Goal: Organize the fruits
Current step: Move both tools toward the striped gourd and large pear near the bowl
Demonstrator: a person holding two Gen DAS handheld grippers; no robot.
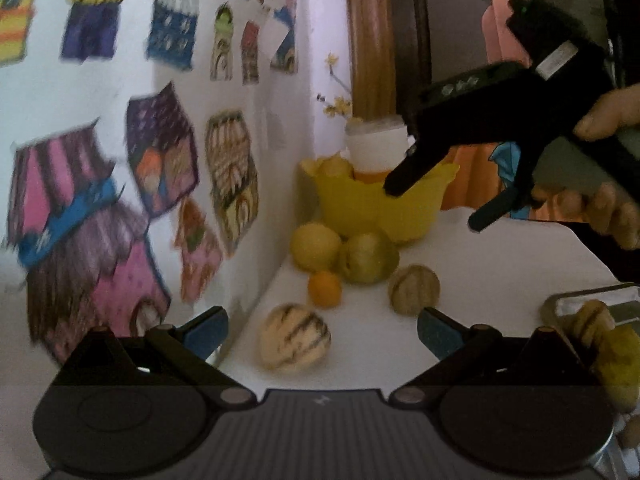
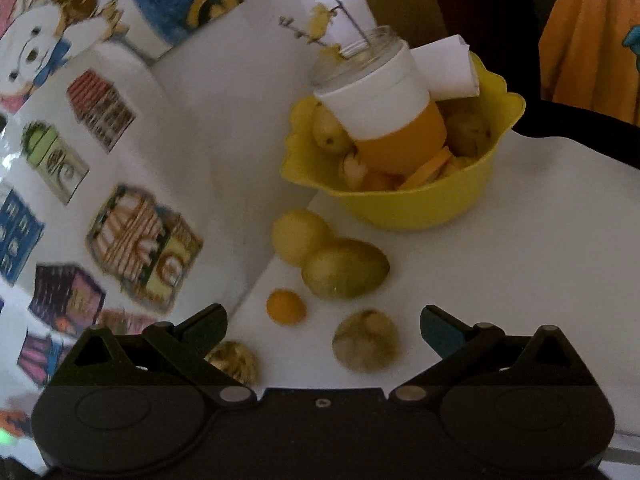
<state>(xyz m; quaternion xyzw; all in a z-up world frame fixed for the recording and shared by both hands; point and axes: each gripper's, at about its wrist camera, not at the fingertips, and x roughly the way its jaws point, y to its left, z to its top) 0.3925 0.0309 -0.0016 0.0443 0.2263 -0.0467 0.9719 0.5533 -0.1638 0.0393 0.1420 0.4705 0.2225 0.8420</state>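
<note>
Several loose fruits lie on the white table by the wall: a yellow round fruit (image 1: 315,246) (image 2: 301,237), a yellow-green fruit (image 1: 370,258) (image 2: 346,269), a small orange (image 1: 325,289) (image 2: 286,306), a brown striped fruit (image 1: 414,290) (image 2: 366,346) and a pale striped melon (image 1: 294,338). A yellow bowl (image 1: 380,208) (image 2: 404,204) behind them holds more fruit and a glass jar (image 2: 380,100). My left gripper (image 1: 322,330) is open and empty above the striped melon. My right gripper (image 2: 324,330) is open and empty over the loose fruits; in the left wrist view it (image 1: 436,204) hangs by the bowl.
A wall with coloured drawings (image 1: 160,152) runs along the left of the table. A metal tray (image 1: 592,304) with fruit pieces sits at the right edge. An orange cloth (image 2: 588,36) hangs behind the table. A gold wrapped ball (image 2: 234,362) lies near the right gripper's left finger.
</note>
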